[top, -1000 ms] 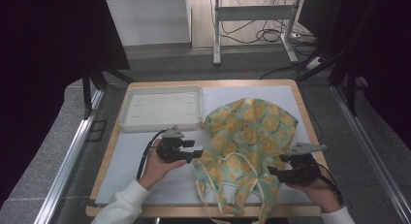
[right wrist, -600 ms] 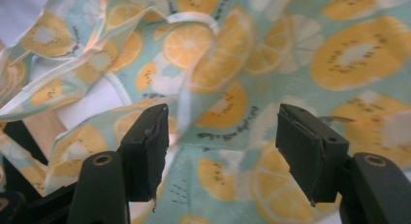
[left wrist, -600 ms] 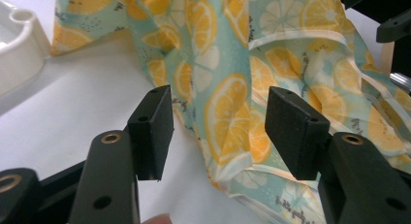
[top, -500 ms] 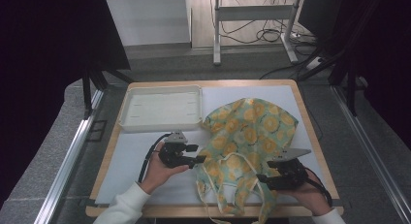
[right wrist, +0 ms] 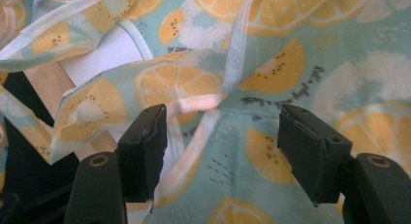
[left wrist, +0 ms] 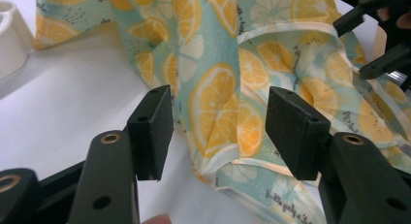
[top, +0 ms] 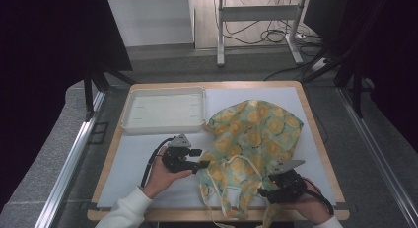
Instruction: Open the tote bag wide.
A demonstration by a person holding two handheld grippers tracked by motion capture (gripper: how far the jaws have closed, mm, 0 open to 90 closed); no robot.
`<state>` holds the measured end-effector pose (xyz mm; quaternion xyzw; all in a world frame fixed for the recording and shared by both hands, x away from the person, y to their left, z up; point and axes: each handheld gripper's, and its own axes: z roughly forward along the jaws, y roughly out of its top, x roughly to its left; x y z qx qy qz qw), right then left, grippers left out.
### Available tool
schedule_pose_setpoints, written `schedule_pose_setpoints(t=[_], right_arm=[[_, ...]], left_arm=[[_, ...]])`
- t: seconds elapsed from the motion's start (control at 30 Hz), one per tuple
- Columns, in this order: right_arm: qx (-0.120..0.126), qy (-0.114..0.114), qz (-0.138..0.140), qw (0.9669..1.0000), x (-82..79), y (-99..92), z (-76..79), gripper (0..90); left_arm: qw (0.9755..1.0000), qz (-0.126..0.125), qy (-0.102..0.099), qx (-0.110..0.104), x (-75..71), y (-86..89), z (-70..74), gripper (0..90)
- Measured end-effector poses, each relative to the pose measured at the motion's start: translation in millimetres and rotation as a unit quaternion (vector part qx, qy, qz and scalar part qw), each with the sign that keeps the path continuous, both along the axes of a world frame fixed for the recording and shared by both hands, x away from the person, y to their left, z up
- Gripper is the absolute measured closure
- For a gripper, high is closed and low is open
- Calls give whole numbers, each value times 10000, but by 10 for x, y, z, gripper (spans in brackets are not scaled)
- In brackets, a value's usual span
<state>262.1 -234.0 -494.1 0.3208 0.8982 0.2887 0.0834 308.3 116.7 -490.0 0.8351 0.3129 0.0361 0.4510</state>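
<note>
A crumpled cloth [top: 256, 134] printed with orange and lemon slices on pale teal, with white straps, lies on the right half of the white mat. My left gripper [top: 199, 158] sits at the cloth's left edge, pointing right. In the left gripper view its jaws [left wrist: 218, 122] stand open around a raised fold of the cloth [left wrist: 218, 103], and the pads do not touch it. My right gripper [top: 265, 192] is low at the cloth's near right corner. Its jaws [right wrist: 223, 132] are open over the fabric, with a white strap [right wrist: 194, 105] running between them.
An empty white tray [top: 165, 109] stands at the back left of the mat [top: 133, 159]. The wooden board's edge [top: 315, 134] runs just right of the cloth. Loose straps [top: 217, 208] trail over the near edge. The other gripper [left wrist: 378, 35] shows at the upper right of the left gripper view.
My right gripper has come down and toward the near edge, closing in on the cloth's near corner. The left gripper has stayed at the cloth's left edge.
</note>
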Motion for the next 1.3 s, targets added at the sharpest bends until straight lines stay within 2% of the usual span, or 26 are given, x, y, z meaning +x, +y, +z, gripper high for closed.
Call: schedule_pose_setpoints(t=[0.1, 0.2, 0.23, 0.4, 0.6, 0.77, 0.97, 1.07, 1.2, 1.3], right_arm=[[-242, -18, 101, 9997, 8, 74, -70, 357], [-590, -189, 30, 9981, 17, 104, -125, 446], [-628, -214, -30, 9978, 22, 98, -130, 484], [-624, -304, -290, 9972, 48, 37, -112, 692], [-266, -350, -330, 9985, 48, -3, -42, 839], [-27, -460, -414, 9981, 45, -56, 26, 864], [104, -454, -521, 9976, 52, -133, 63, 863], [143, -435, -539, 9975, 54, -146, 71, 863], [135, -445, -514, 9976, 57, -145, 67, 863], [138, -429, -515, 9977, 57, -138, 60, 863]], left_arm=[[10000, -23, 2, 22, -6, -8, -2, 434], [10000, -20, 7, 22, -5, -5, -3, 433], [10000, -21, 13, 23, -4, -6, -5, 433], [10000, -44, 33, 39, -5, -22, -23, 432], [9999, -94, 32, 26, -33, -34, -5, 432], [9998, -189, 19, 17, -96, -57, 24, 432], [9996, -173, -235, 42, -171, -23, 131, 435], [9994, -218, -272, 14, -225, -13, 185, 443], [9988, -441, -218, 58, -332, -97, 201, 454], [9979, -578, -222, 214, -363, -252, 150, 446]])
